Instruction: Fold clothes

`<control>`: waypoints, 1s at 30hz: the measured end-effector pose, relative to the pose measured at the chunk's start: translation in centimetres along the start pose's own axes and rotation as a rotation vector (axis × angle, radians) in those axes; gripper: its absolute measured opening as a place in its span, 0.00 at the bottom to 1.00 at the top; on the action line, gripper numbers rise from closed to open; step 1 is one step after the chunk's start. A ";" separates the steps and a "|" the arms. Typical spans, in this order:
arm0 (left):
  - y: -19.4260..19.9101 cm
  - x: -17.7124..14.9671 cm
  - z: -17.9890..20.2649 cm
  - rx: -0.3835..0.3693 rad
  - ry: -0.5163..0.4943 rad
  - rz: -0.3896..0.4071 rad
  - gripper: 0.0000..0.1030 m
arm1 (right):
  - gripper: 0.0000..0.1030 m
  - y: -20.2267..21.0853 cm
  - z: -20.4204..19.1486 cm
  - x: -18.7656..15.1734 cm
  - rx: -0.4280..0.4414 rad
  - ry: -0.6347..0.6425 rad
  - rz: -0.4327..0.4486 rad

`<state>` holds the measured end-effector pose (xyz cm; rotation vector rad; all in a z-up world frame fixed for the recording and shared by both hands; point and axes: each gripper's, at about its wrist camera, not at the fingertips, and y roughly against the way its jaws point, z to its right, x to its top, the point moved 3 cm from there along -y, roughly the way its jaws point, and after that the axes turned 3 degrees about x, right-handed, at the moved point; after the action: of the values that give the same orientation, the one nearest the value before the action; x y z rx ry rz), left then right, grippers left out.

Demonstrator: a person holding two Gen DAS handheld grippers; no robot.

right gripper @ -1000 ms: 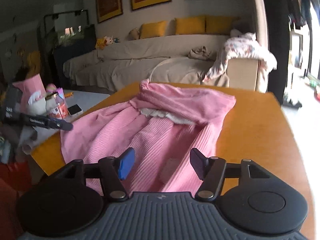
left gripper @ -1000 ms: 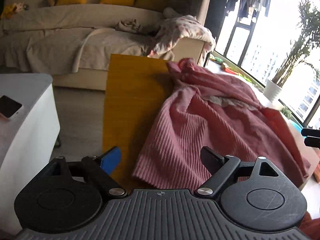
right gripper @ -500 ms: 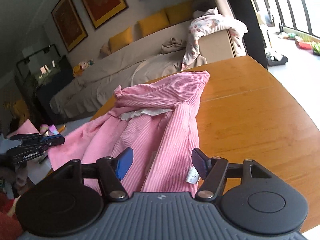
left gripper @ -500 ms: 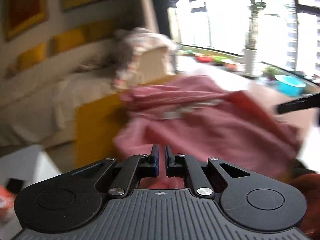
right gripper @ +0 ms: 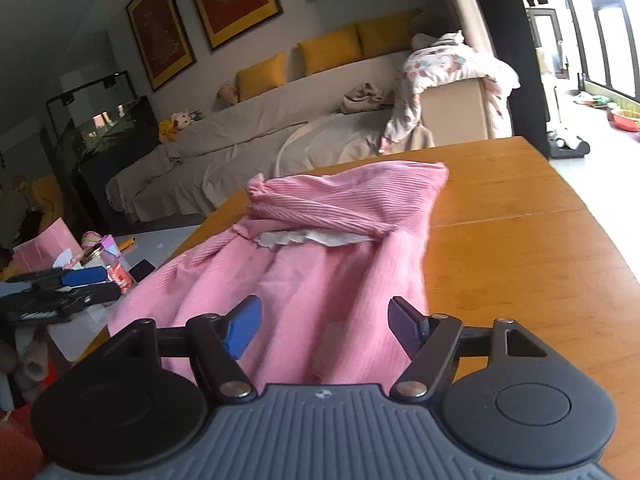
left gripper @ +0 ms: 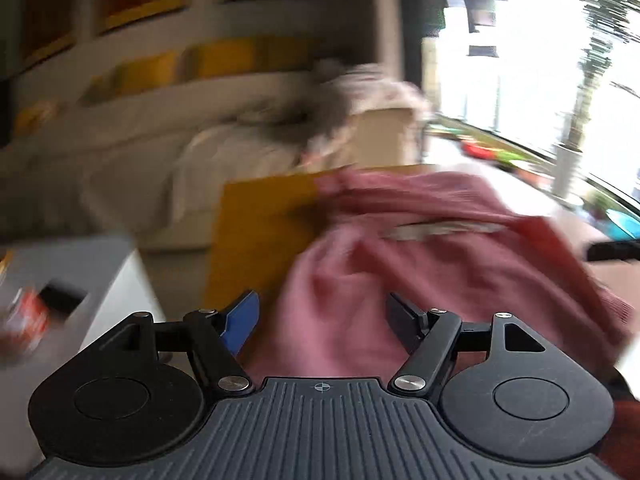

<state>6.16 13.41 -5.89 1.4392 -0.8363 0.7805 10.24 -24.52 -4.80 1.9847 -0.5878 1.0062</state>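
We see the wooden table [right gripper: 520,248] carrying the pink ribbed garment [right gripper: 320,248], spread mostly flat on its left half. Its long axis runs away from us toward the sofa [right gripper: 248,136], bunched end with white lace trim farthest, wide hem nearest. The near hem is cut off behind the right gripper [right gripper: 322,326], jaws opening over the cloth, nothing pinched. The left gripper [left gripper: 322,322] jaws are opening too, cloth below, not gripped. The left wrist view is motion-blurred; the garment's left edge and items on the white side table [left gripper: 100,276] are hard to make out.
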 end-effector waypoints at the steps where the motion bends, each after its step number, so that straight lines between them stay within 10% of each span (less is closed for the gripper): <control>1: -0.6 -0.3 -0.4 0.006 0.018 -0.018 0.75 | 0.69 -0.3 -0.3 -0.2 0.010 0.000 -0.004; 8: -4.3 -1.9 0.2 -0.012 -0.029 -0.094 0.60 | 0.71 -0.7 -0.9 -1.3 0.026 -0.024 -0.016; 10: -4.5 -1.8 0.9 -0.019 -0.069 -0.077 0.06 | 0.71 -0.5 -0.9 -0.9 0.026 -0.007 -0.017; 15: -2.8 0.3 4.5 -0.011 -0.362 0.040 0.07 | 0.71 -1.2 -2.7 2.2 0.058 0.110 -0.023; 21: -0.9 -1.2 9.4 -0.196 -0.634 -0.009 0.07 | 0.71 -3.2 -6.8 5.6 0.147 0.221 -0.006; 30: 0.9 -1.4 8.4 -0.333 -0.520 -0.006 0.13 | 0.47 -13.0 -13.4 7.3 0.303 0.248 -0.211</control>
<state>4.55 5.11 -6.91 1.3537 -1.2893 0.2357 17.55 -6.42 -0.05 2.0840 -0.0903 1.2393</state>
